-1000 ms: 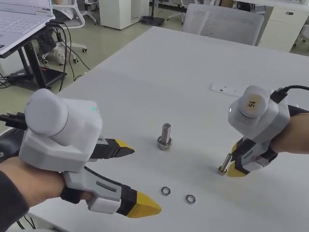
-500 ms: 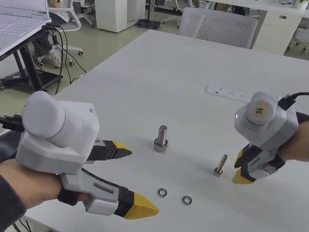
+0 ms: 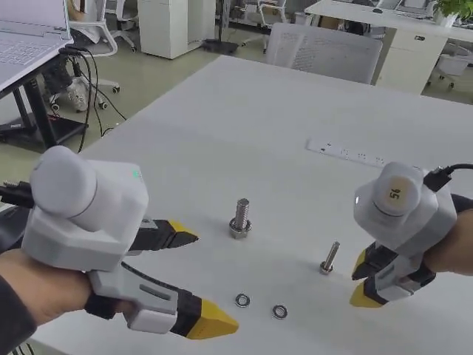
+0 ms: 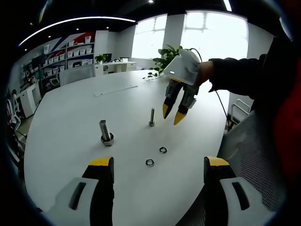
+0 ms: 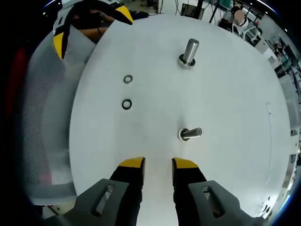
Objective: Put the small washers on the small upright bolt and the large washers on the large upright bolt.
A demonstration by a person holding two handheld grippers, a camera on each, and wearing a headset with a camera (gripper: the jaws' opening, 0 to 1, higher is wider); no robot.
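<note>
Tabletop (image 5: 225, 84), small bolt (image 5: 190, 133) before right claw (image 5: 157, 163)

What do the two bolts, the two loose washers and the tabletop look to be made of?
Large bolt and small bolt: likely steel, bright silver-grey, glinting along the threads. The washers: metal by their look, darker grey rings, too small to judge finish. Tabletop: smooth matte white, probably laminate, though its core is hidden.
</note>
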